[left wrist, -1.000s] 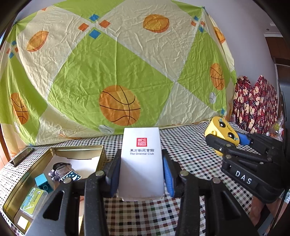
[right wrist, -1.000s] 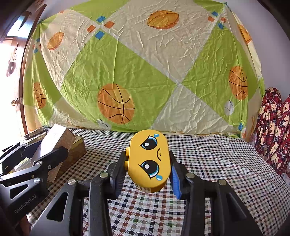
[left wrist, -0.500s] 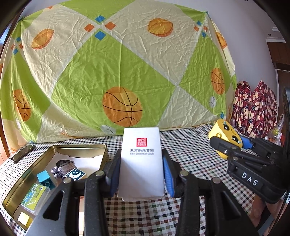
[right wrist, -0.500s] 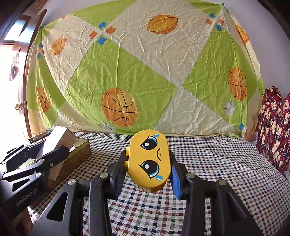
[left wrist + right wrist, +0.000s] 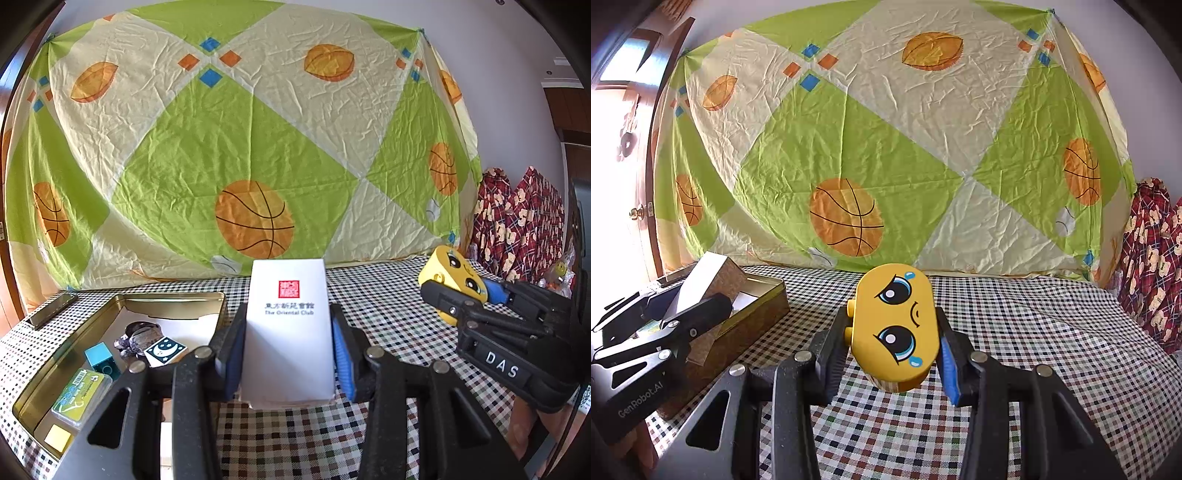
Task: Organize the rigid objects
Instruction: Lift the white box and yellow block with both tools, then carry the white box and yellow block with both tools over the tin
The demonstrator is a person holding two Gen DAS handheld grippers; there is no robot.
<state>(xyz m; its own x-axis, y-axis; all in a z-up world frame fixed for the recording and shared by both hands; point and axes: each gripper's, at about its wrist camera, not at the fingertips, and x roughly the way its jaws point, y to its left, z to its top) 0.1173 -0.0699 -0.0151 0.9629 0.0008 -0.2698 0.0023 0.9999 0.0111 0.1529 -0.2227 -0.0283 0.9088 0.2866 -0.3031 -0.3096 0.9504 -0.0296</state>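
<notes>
White carton, printed with a red seal and "The Oriental Club", sits pinched upright between the blue pads of the left gripper, its side walls pressed by both fingers and its bottom edge clear of the checkered tablecloth. Across from it, the right gripper clamps a yellow toy block with a teary cartoon face, held tilted above the cloth; the left camera shows the same pair off to the right, well apart from the carton. Outward to the left lies the open gold tin, already holding a teal cube, a moon-and-stars tile, a dark purple lump, a green packet and a small yellow square; a dark flat bar rests on the cloth just beyond the tin's far corner. A basketball-print sheet hangs behind the table. Judging by the filled tin, the step in hand is probably carrying both items there. To do it well, I would move the carton first toward the bare white patch at the tin's far end, keeping it level and lifted above the rim, then lay it down before releasing, since a tall light carton set on end would likely tip. The toy should wait until the left tool has withdrawn, as the two tools would crowd each other over the narrow tin. Grip pressure on the carton should stay modest, because thin card may buckle.
</notes>
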